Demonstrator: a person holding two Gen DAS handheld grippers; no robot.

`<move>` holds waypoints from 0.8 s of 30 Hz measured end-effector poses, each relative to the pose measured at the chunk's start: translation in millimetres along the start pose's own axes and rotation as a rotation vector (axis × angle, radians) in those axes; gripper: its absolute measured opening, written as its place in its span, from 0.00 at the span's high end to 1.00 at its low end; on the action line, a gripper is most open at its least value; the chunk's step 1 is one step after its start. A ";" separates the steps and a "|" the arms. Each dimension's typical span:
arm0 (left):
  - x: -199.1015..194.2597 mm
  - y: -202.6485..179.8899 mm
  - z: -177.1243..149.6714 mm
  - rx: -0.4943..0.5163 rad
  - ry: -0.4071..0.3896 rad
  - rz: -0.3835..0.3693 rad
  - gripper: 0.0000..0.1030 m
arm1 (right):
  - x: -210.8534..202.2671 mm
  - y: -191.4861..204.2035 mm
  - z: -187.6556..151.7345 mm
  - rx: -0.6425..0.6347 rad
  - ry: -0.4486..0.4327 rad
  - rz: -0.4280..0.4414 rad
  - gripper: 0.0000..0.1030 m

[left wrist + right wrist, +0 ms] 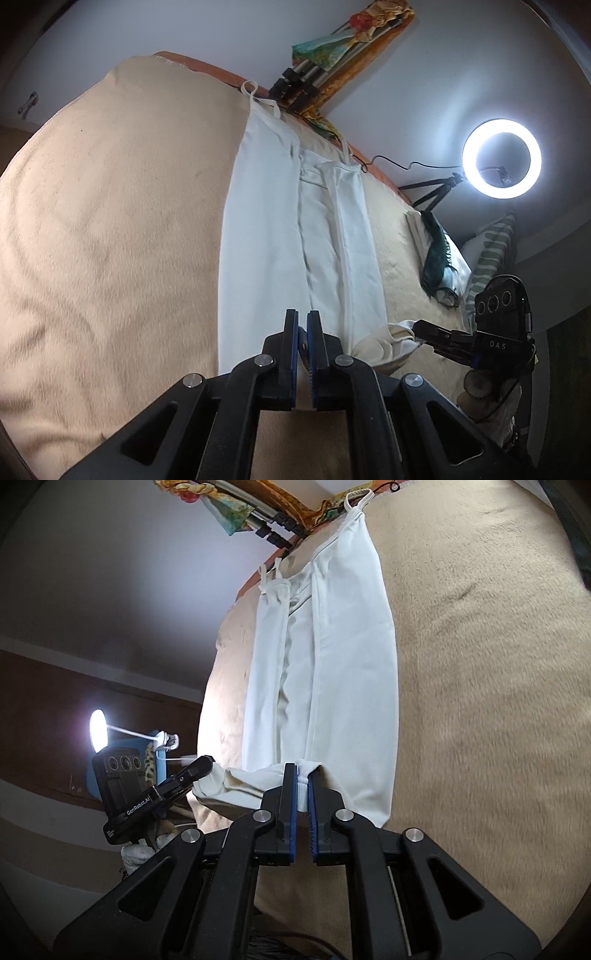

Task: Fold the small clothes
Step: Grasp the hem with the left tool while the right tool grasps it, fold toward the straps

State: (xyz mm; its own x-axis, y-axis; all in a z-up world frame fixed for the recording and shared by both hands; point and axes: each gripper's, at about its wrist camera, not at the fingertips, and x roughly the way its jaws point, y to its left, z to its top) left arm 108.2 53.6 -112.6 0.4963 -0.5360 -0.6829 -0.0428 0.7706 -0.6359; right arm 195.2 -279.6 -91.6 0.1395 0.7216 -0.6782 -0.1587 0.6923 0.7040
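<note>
On a beige blanket (110,221) lies a white strappy garment (266,229), both long sides already folded inward into a narrow strip. Left gripper (302,325) and right gripper (302,779) each pinch its near hem. Folding it end to end likely remains.

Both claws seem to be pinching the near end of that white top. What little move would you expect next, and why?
Probably both lift and carry the near hem toward the straps. The white top lies long on the beige blanket, its sides already folded inward. The left claw and right claw each pinch that hem, bunched between them.
</note>
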 end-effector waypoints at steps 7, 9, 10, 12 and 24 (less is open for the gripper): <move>20.5 12.7 14.7 -0.042 -0.001 0.047 0.99 | 14.3 -10.2 13.9 0.046 0.004 -0.015 0.94; 23.4 14.6 17.0 -0.050 -0.005 0.053 0.98 | 16.0 -11.3 16.7 0.051 0.001 -0.011 0.94; 23.5 15.0 17.8 -0.048 -0.010 0.061 0.90 | 15.6 -11.1 18.0 0.050 -0.003 -0.006 0.94; 21.6 14.9 20.5 -0.046 -0.029 0.090 0.71 | 13.1 -9.6 20.6 0.042 -0.013 -0.025 0.91; 6.3 -6.4 2.9 0.123 -0.062 0.162 0.62 | -7.6 21.7 12.3 -0.189 -0.102 -0.215 0.48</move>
State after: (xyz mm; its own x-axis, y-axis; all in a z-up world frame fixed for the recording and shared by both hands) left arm 114.0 46.3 -111.9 0.5443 -0.3825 -0.7466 -0.0220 0.8832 -0.4685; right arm 202.7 -269.9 -68.6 0.2855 0.5621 -0.7762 -0.2922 0.8224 0.4881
